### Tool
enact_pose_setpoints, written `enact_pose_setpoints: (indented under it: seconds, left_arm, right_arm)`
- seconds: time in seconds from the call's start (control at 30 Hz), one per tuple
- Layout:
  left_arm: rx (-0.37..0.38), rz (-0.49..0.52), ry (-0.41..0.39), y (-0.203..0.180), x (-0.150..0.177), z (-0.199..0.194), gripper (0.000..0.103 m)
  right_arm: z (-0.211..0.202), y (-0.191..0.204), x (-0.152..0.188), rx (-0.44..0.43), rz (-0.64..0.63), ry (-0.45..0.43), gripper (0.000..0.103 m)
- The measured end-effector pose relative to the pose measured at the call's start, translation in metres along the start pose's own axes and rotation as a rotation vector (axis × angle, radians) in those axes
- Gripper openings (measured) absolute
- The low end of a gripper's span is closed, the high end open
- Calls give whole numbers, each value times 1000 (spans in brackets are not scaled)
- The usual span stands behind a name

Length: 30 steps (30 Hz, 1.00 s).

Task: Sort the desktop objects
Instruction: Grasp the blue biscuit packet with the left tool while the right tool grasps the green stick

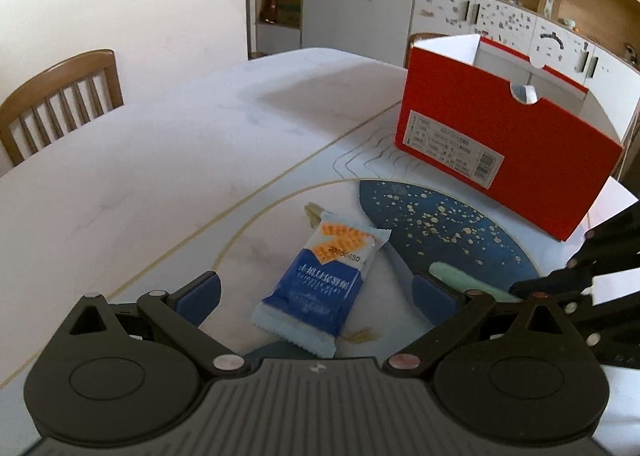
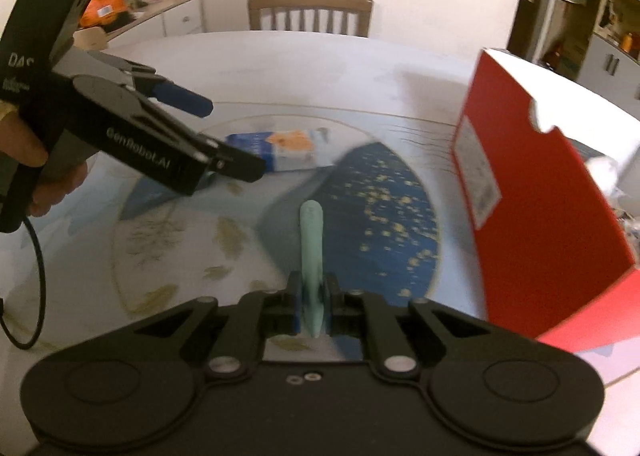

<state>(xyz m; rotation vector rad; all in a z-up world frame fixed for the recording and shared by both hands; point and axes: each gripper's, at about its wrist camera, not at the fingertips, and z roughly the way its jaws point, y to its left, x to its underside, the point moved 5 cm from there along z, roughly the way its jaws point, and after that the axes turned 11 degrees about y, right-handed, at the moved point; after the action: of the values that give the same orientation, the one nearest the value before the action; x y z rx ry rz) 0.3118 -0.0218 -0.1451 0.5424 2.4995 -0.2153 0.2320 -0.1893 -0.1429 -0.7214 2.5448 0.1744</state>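
A blue and white snack packet (image 1: 320, 280) with orange print lies on the table mat, between the wide-apart blue pads of my left gripper (image 1: 316, 296), which is open above it. In the right wrist view the same packet (image 2: 284, 147) lies beyond the left gripper (image 2: 216, 135). My right gripper (image 2: 313, 304) is shut on a slim pale-green object (image 2: 312, 240) that sticks forward from its pads; its tip (image 1: 460, 276) shows in the left wrist view. A red open box (image 1: 500, 147) stands on the right, also seen as the red box (image 2: 532, 191).
The white table (image 1: 180, 127) carries a round mat with a dark blue speckled patch (image 1: 440, 223). Wooden chairs stand at the far edges (image 1: 60, 99) (image 2: 310, 11). A hand (image 2: 24, 159) holds the left gripper, with a black cable (image 2: 36, 276) trailing below.
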Motion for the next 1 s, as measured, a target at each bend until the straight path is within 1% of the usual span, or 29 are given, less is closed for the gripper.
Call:
enact_pose_setpoints:
  seconds: [0.1, 0.17, 0.23, 0.37, 0.4, 0.43, 0.5, 0.57, 0.7, 1.0]
  left_arm:
    - [13, 8, 3, -1, -4, 6, 101]
    - [15, 19, 12, -2, -5, 11, 97]
    - [15, 26, 29, -3, -6, 16, 82]
    - [-21, 54, 25, -6, -7, 18, 70]
    - [-23, 56, 21, -6, -7, 17, 59]
    - [-25, 56, 17, -6, -8, 17, 46]
    - [-33, 50, 19, -5, -9, 16, 40]
    - [-41, 52, 19, -6, -9, 15, 37]
    - [-54, 38, 11, -7, -7, 11, 36]
    - [-8, -56, 11, -8, 5, -7, 35]
  right_arm:
    - [0, -6, 0, 6, 22, -3, 10]
    - [0, -8, -1, 3, 33, -4, 10]
    - [-1, -9, -2, 1, 38, -9, 9]
    - [-4, -10, -5, -7, 48, -17, 9]
    - [-4, -11, -5, -8, 47, -16, 9]
    - [-4, -10, -5, -5, 46, -16, 9]
    - [-4, -11, -5, -5, 50, -19, 9]
    - [-5, -11, -6, -4, 53, -25, 9]
    - [-12, -12, -9, -6, 55, -43, 9]
    - [-32, -14, -14, -12, 60, -81, 9]
